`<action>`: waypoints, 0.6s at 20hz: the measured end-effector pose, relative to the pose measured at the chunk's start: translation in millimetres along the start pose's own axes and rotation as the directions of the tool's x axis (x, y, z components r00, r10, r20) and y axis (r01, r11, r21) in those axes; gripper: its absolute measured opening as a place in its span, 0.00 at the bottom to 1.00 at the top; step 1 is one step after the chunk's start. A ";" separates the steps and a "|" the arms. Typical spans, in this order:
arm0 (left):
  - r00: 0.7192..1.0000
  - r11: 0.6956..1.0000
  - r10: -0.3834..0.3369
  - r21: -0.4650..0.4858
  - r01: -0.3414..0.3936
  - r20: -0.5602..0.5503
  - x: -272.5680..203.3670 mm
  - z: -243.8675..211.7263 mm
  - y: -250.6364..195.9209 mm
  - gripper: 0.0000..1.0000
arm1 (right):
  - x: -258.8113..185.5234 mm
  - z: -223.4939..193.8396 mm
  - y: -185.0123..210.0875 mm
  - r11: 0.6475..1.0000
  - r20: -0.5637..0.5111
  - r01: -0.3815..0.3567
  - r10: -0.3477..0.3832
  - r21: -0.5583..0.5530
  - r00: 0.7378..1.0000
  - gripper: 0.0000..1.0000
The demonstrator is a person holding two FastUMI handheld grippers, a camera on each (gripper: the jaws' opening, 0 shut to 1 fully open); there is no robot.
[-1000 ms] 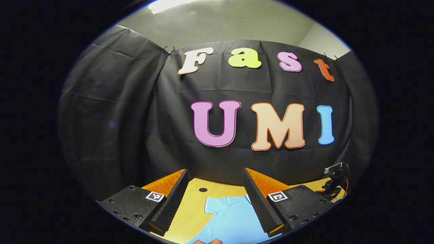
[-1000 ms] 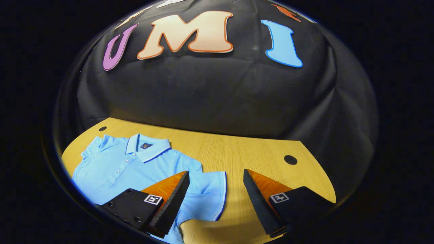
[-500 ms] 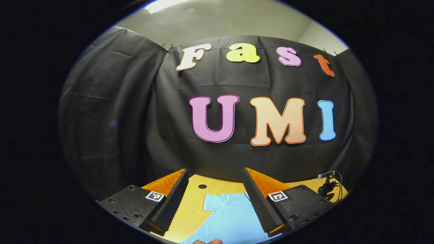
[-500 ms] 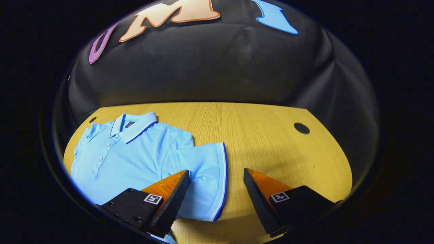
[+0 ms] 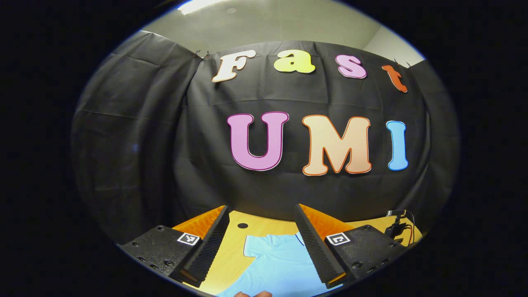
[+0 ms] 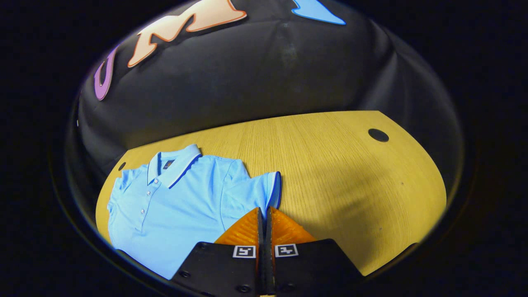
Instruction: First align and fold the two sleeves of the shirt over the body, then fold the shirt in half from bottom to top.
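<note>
A light blue polo shirt (image 6: 177, 202) lies face up on the wooden table (image 6: 350, 173), collar (image 6: 175, 163) toward the booth wall. My right gripper (image 6: 264, 211) is shut on the cuff end of the shirt's sleeve (image 6: 251, 192), whose dark-edged hem stands up just past the fingertips. In the left gripper view, the left gripper (image 5: 260, 207) is open and held above the table, pointing at the wall. Low between its fingers I see the shirt (image 5: 276, 260) with its other sleeve (image 5: 252, 247) lying flat.
The table has a round cable hole (image 6: 378, 135) at the far right and another (image 5: 242, 225) beyond the shirt's other sleeve. A small camera on a stand with cables (image 5: 396, 225) sits at the table's edge. A person's fingertip (image 5: 251, 293) shows at the bottom.
The right gripper has come down over the sleeve's cuff and gone from open to shut on it. The left gripper has drifted only slightly and stays open.
</note>
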State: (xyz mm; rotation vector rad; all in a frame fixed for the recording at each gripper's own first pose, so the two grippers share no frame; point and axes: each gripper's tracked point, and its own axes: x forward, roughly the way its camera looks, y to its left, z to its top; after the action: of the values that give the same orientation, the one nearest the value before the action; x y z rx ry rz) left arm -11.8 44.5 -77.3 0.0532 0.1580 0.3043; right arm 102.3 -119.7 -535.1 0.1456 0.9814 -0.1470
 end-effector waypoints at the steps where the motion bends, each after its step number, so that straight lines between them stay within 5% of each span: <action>1: 1.000 1.000 -0.008 0.004 0.008 0.002 -0.5 1.2 0.6 0.95 | -4.8 4.5 3.3 1.000 0.014 0.000 0.000 0.005 1.000 0.02; 6: 0.996 0.993 -0.078 0.089 0.074 0.034 8.5 5.1 13.0 0.94 | -31.6 31.9 48.2 0.999 0.099 -0.024 0.020 0.038 0.995 0.02; 12: 0.993 0.991 -0.115 0.066 0.114 0.003 21.1 -5.8 50.1 0.94 | -34.0 10.9 125.4 0.998 0.104 -0.053 0.055 -0.025 0.993 0.02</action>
State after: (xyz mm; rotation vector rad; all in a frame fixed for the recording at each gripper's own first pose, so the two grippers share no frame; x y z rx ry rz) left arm -7.6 98.8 -82.3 0.1102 0.1641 0.1842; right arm 116.3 3.2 -493.7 0.1432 0.8740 -0.0932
